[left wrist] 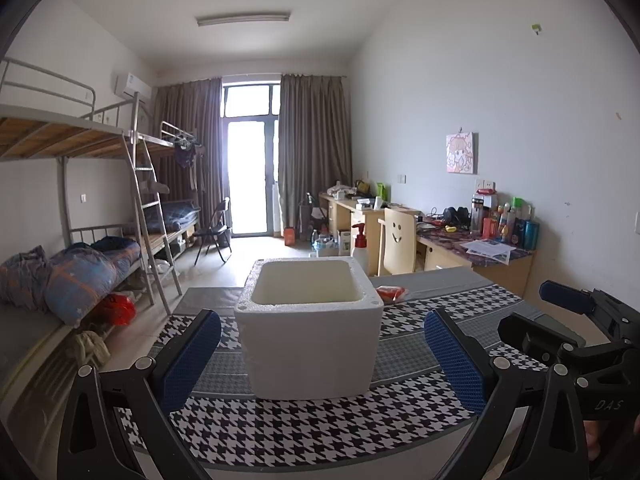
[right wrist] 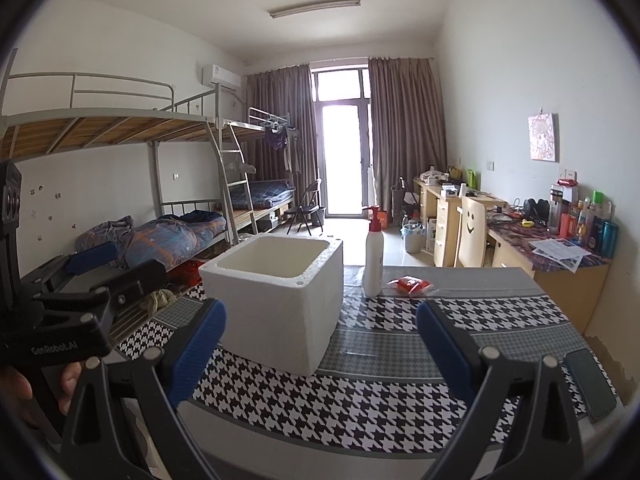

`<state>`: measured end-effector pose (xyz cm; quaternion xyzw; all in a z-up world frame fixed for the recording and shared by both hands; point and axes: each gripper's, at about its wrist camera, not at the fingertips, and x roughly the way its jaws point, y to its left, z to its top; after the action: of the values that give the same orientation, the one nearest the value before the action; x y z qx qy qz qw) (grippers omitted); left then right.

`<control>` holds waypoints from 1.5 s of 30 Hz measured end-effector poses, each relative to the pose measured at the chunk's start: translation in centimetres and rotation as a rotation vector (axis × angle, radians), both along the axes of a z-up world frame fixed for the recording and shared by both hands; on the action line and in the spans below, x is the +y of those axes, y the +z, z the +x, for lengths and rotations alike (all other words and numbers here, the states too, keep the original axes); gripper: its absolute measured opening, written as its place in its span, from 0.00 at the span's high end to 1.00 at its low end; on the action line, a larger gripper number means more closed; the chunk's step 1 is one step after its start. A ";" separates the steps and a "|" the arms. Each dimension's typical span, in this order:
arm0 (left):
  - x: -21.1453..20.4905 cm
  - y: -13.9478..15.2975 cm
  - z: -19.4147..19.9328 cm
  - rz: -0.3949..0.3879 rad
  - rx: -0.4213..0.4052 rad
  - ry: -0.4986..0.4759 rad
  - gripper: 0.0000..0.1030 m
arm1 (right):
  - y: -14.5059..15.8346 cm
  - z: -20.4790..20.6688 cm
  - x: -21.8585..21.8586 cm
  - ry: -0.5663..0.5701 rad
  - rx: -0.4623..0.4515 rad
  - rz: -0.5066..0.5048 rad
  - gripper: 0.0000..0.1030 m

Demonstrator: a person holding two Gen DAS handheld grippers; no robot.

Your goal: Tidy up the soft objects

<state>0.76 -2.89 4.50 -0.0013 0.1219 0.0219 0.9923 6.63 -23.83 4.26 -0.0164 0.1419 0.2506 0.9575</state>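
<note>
While both grippers hover level over the near edge of the houndstooth table (right wrist: 400, 380), side by side, the left gripper (left wrist: 322, 354) faces the white foam box (left wrist: 308, 336) squarely and the right gripper (right wrist: 320, 350) sees it corner-on; both have fingers spread wide, holding nothing. Upright, the box opens upward. Beyond it lies a red packet (right wrist: 412, 285), flat, long axis across the table, beside an upright pump bottle (right wrist: 373, 256).
</note>
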 end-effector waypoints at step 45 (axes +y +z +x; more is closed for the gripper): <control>-0.7 -4.1 -5.7 -0.016 -0.057 0.004 0.01 | -3.4 -5.4 -1.1 -0.034 -0.040 0.032 0.05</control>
<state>-4.95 -3.61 0.37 -0.0103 0.0939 0.0230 0.9953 1.22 -24.93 0.88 -0.0038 0.1191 0.2362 0.9644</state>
